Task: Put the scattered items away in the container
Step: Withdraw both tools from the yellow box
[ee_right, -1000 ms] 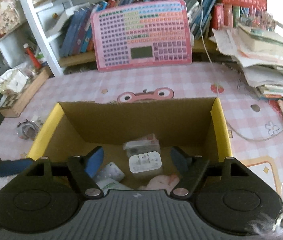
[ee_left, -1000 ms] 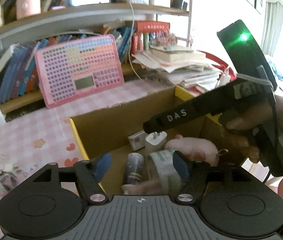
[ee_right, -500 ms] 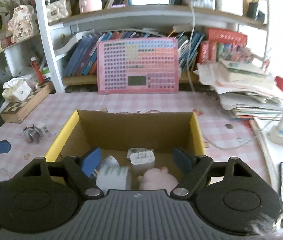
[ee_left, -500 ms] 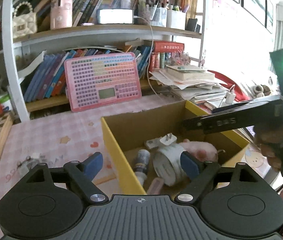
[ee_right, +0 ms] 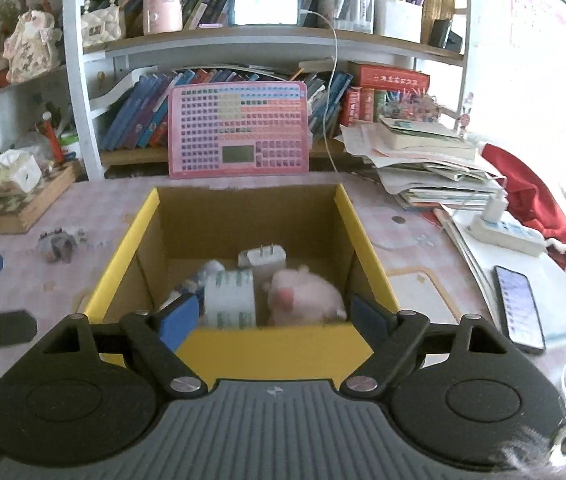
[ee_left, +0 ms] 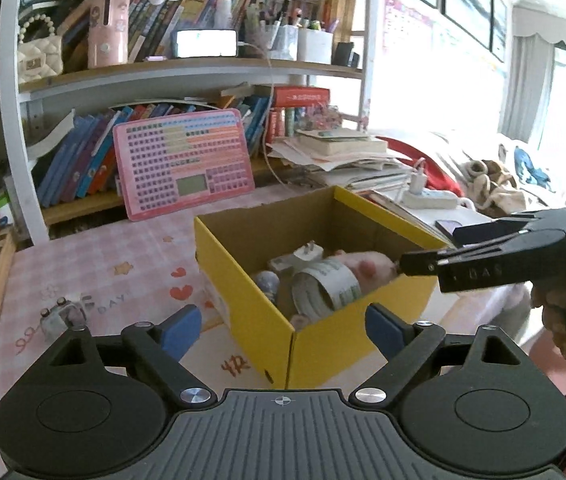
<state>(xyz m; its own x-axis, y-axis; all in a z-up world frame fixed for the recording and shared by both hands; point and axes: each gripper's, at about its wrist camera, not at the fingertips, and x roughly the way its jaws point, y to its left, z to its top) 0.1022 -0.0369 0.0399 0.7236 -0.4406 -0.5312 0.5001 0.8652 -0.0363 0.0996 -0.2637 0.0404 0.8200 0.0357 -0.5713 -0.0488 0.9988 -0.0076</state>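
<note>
A yellow cardboard box (ee_right: 363, 240) stands on the pink checked table; it also shows in the left wrist view (ee_left: 243, 292). Inside lie a tape roll (ee_right: 230, 300), a pink plush pig (ee_right: 303, 296), a white plug adapter (ee_right: 262, 257) and a small bottle (ee_left: 267, 282). A small grey toy (ee_right: 57, 242) lies on the table left of the box, also in the left wrist view (ee_left: 61, 316). My left gripper (ee_left: 281, 330) is open and empty, above the box's near corner. My right gripper (ee_right: 269, 318) is open and empty, over the box's near wall.
A pink keyboard toy (ee_right: 239, 130) leans on the bookshelf behind the box. Stacked papers and books (ee_right: 427, 160), a power strip (ee_right: 503, 232) and a phone (ee_right: 519, 308) lie to the right. A wooden tray (ee_right: 27, 204) with a tissue box sits at the left.
Both grippers have pulled back and up from the box, both open and empty throughout. The items in the box have not moved.
</note>
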